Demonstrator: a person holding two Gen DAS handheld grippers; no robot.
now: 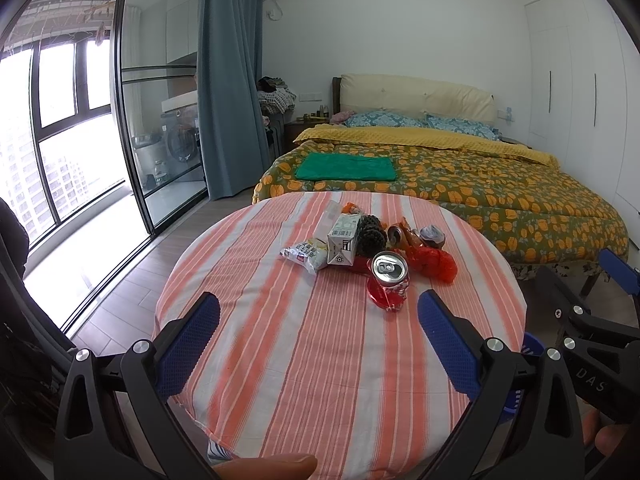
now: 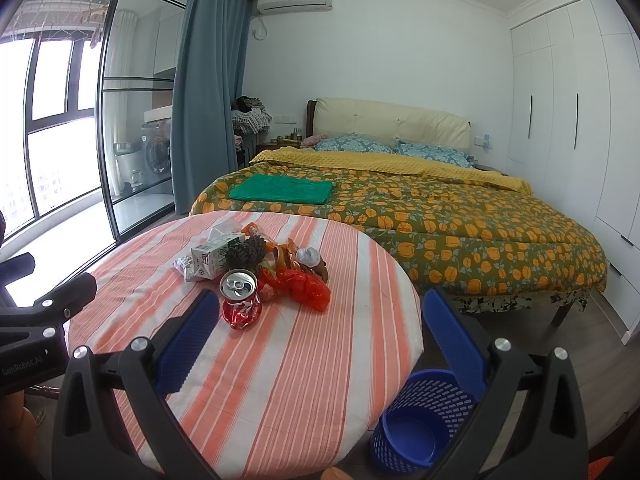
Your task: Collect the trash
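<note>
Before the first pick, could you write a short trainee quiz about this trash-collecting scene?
1. True or false: the left gripper and right gripper are both open and hold nothing.
2. Which piece of trash lies nearest the grippers? A) milk carton B) crushed red can C) red plastic bag
3. Fill in: the blue basket stands on the ____ beside the round table.

Key: 1 true; 2 B; 3 floor.

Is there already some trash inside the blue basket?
No, the blue basket on the floor beside the table shows a bare bottom.
</note>
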